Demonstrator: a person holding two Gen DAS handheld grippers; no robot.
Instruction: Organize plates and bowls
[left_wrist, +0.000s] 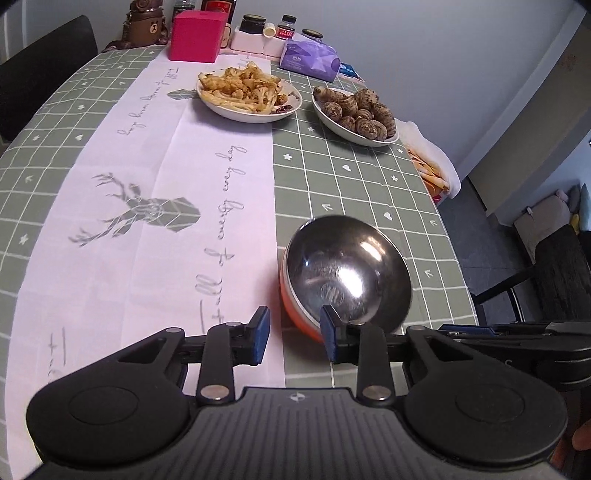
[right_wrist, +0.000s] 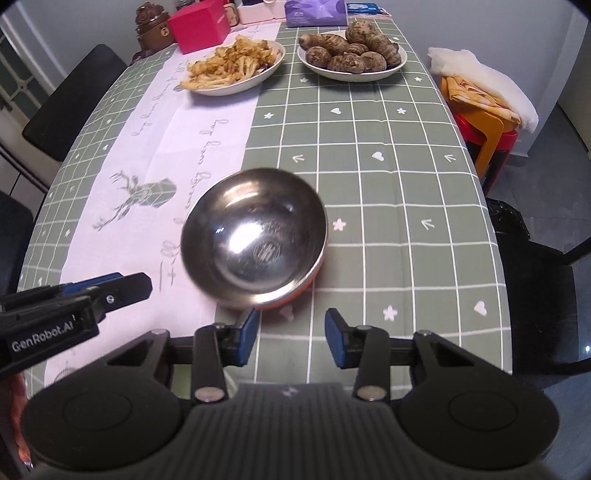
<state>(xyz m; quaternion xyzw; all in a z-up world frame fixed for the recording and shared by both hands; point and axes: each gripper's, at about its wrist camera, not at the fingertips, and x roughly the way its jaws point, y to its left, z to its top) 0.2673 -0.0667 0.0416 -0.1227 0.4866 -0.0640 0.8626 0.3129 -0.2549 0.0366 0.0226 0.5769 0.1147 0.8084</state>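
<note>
We're at the grab-the-bowl step, as far as we can judge. The steel bowl with the orange outside (right_wrist: 255, 236) sits empty on the table (right_wrist: 388, 155), right at the seam where the white runner meets the green checked cloth, close to us and well apart from the two food plates at the far end.

The left tongs (left_wrist: 295, 332) are apart, and from the left wrist view the right-hand pad looks like it's just inside the near rim with the other pad outside it, but the bowl is a bit blurred, so we can't swear anything's touching. Nothing is clamped. The right tongs (right_wrist: 290, 338) are apart too, empty, hanging just short of the bowl's near edge and off to its right.

Next move, we reckon: slide the left tongs forward so the rim sits properly between the pads, squeeze, then lift without tipping. That polished rim is thin and slick, so it'll want a firm bite.

The plate of fried cauliflower (right_wrist: 231, 66) and the plate of taro roots (right_wrist: 351, 51) are both full, so they're probably staying put.

Readable stuff: "GenRobot.AI" on the left gripper body (right_wrist: 40, 339), and looping script on the runner (left_wrist: 221, 184), roughly "every day". The bowl's bottom has a stamp we can't read.
</note>
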